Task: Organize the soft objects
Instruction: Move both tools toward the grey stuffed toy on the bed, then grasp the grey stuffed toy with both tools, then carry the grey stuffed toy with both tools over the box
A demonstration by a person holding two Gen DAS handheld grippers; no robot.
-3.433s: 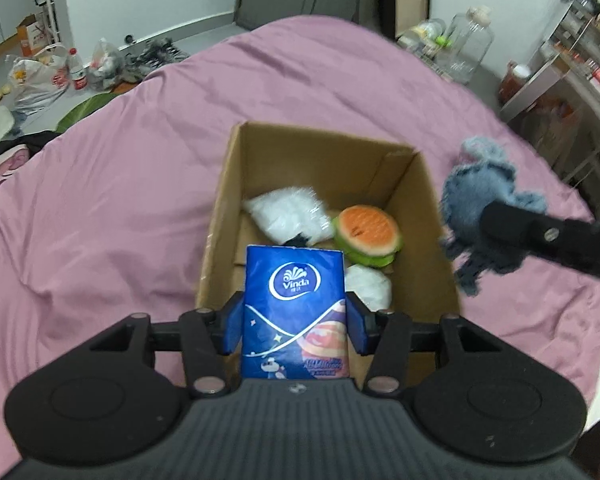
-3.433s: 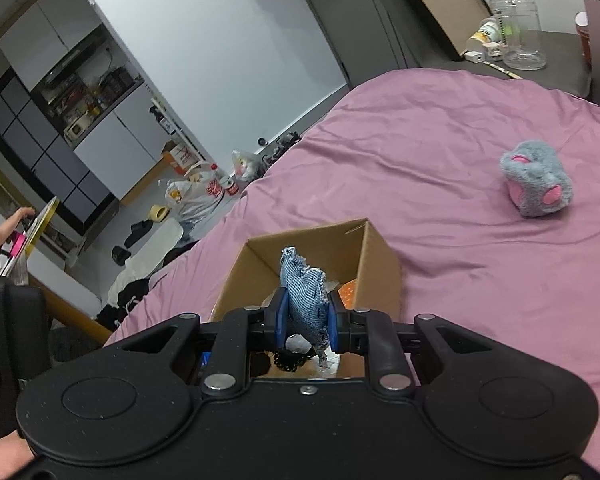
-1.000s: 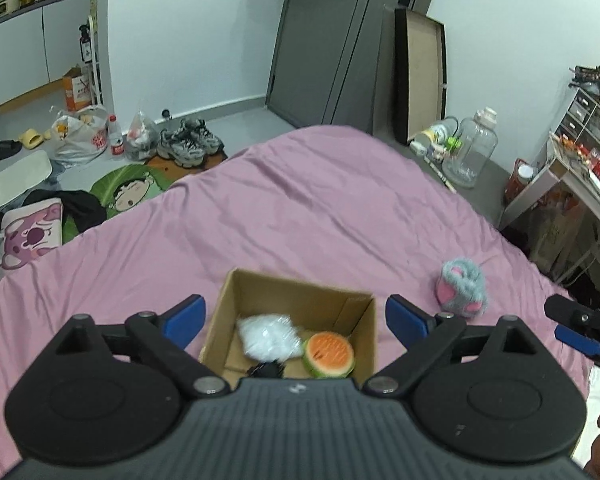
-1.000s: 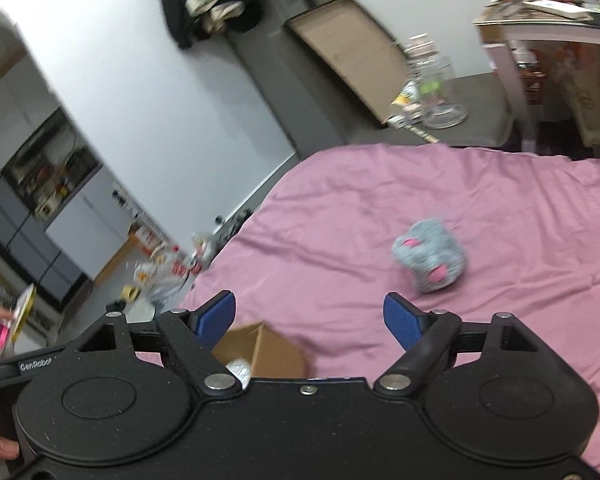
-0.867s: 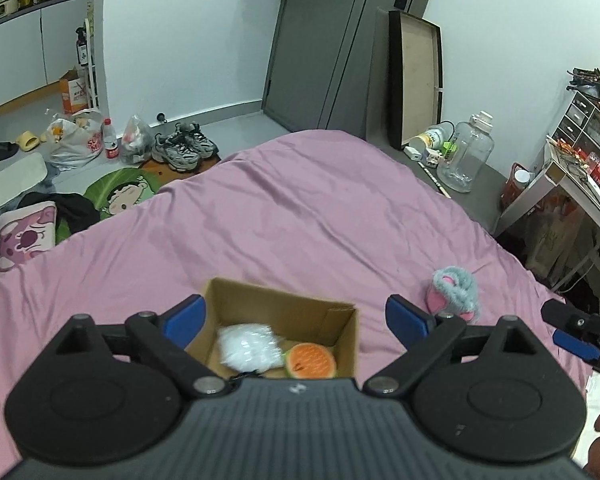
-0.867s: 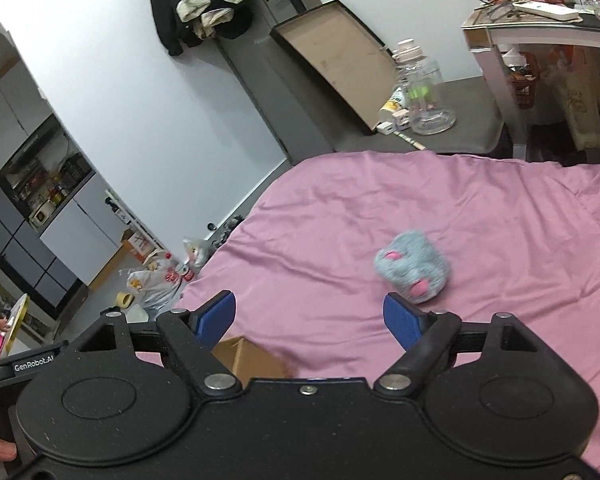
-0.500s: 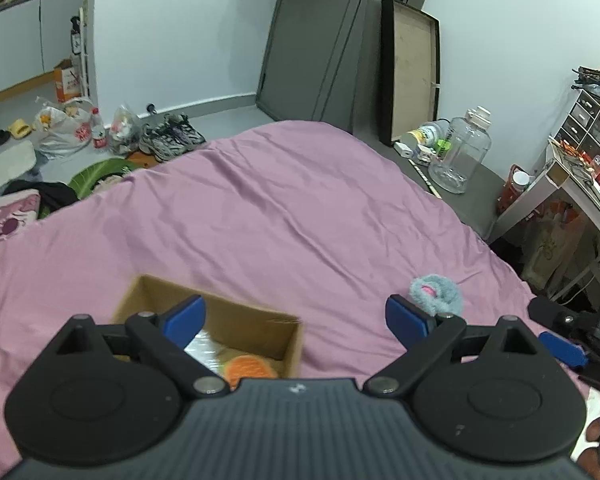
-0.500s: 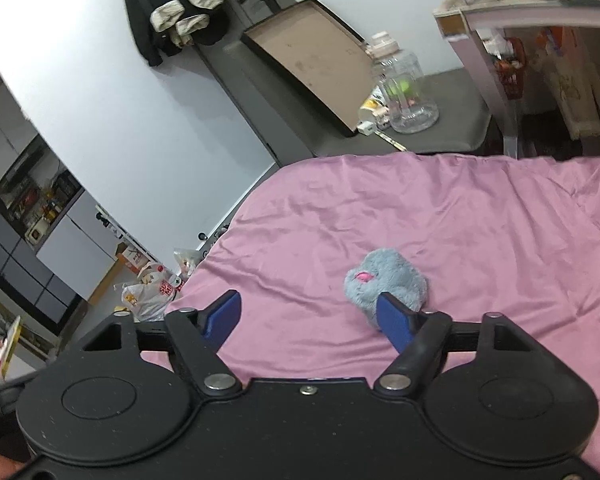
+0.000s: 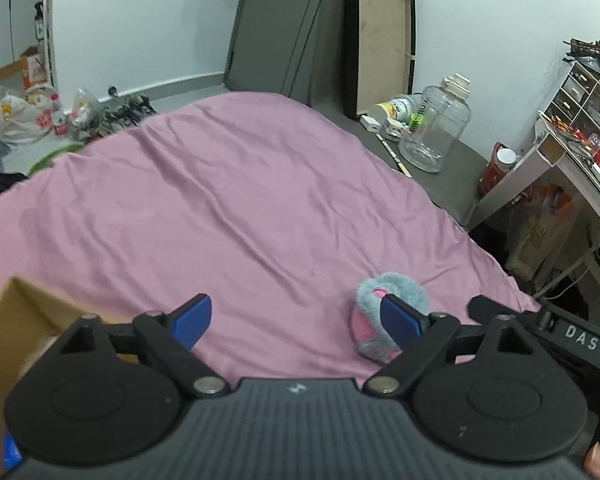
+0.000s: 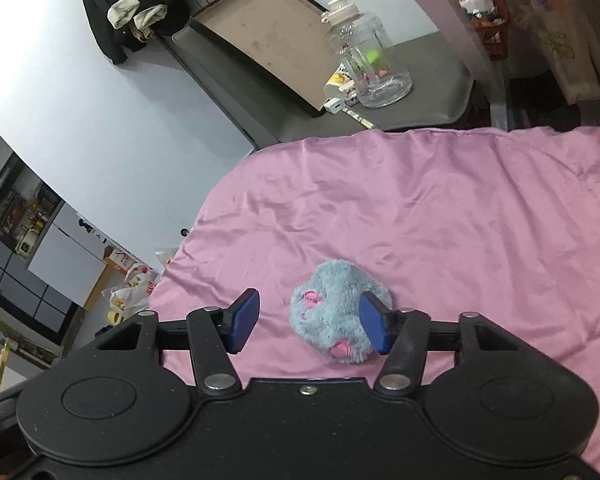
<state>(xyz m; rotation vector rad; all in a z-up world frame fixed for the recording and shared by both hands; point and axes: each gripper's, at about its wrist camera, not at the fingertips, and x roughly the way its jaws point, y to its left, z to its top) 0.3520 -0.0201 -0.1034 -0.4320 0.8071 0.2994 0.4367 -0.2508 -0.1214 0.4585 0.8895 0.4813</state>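
1 fluffy grey-blue plush toy (image 10: 334, 312) with pink patches lies on the pink bedsheet (image 10: 440, 216). The right gripper (image 10: 308, 328) is spread wide with nothing held, its right blue pad in front of the toy's edge; contact cannot be told. The left gripper (image 9: 296, 316) is also wide open and empty. Only the left wrist view shows 1 cardboard box (image 9: 16, 312) at lower left, and the toy's (image 9: 384, 320) pink inner side. 1 clear jug (image 9: 436, 128) stands beyond the bed.
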